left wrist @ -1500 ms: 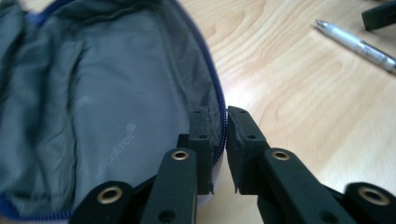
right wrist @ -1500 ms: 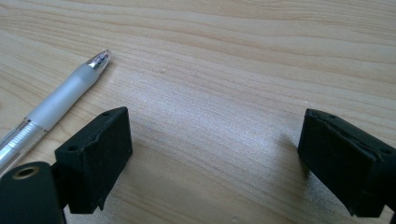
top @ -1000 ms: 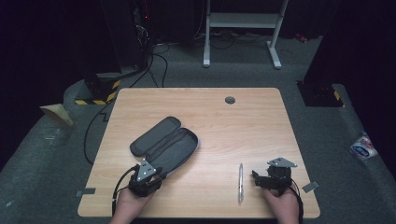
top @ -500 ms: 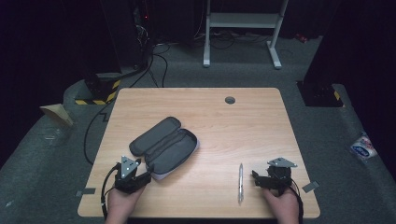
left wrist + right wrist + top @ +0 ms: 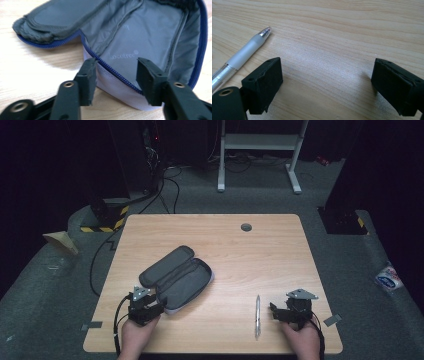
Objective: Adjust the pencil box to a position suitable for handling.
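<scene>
Pencil case [image 5: 177,277] is lying unzipped on the wooden table [image 5: 240,250], left of centre, its dark lid flap folded back and the grey lining showing. We are holding the left gripper [image 5: 150,304] at the case's near end; in the left gripper view [image 5: 116,75] its jaws are straddling the blue zipper edge of the case's near wall, standing partly apart, and they have just been closing. Fabric is sitting between them, but we are not seeing the pads pressing on it, so nothing is being gripped. We are keeping the right gripper [image 5: 276,311] low at the table's near right. In the right gripper view [image 5: 325,85] its jaws are standing wide with bare wood between them. Pen [image 5: 258,316], clear with a frosted grip, is lying just beside that gripper on its left, apart from the jaw nearest it [image 5: 242,58], and well apart from the case.
</scene>
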Tool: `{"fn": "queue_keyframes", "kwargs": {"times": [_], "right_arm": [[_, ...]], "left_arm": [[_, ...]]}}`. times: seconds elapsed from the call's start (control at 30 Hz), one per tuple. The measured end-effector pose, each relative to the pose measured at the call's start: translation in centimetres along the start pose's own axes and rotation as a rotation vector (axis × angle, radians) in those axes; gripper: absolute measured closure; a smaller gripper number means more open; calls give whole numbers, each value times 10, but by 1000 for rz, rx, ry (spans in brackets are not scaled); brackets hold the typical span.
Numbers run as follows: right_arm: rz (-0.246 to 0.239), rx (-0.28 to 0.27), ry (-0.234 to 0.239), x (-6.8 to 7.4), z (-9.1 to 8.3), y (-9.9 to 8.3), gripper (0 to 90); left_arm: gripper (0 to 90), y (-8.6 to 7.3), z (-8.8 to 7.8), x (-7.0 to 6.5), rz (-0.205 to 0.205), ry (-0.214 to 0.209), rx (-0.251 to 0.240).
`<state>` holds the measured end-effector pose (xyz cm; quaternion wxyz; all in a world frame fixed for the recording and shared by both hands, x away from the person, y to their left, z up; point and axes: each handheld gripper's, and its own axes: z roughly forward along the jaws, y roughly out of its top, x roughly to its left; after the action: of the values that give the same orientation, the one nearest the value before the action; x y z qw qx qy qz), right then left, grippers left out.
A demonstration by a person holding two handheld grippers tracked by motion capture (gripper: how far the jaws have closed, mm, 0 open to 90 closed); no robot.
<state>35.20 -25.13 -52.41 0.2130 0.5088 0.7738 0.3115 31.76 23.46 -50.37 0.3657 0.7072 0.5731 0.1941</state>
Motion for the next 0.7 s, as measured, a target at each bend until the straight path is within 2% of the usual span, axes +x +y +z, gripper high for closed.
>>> {"fn": "queue_keyframes", "kwargs": {"times": [0.2,0.33,0.37,0.43,0.5,0.6,0.63,0.7], "right_arm": [[2,-3,0,0,0,0,105],[0,-7,-4,0,-1,-1,119],[1,-6,-4,0,-2,-1,128],[6,-11,-4,0,-3,-3,157],[20,-18,-10,-1,-6,-3,231],[25,-58,-9,0,-11,0,260],[18,-92,-8,5,-16,4,278],[11,-127,5,13,-22,10,298]], "left_arm": [[662,0,3,-1,41,14,24],[708,0,5,-3,77,30,18],[720,1,5,-3,93,33,16],[736,2,8,-5,100,22,13],[744,4,10,-7,113,13,11],[748,8,15,-12,130,-11,3],[748,9,16,-14,137,-16,2],[748,10,18,-18,150,-23,-1]]}}
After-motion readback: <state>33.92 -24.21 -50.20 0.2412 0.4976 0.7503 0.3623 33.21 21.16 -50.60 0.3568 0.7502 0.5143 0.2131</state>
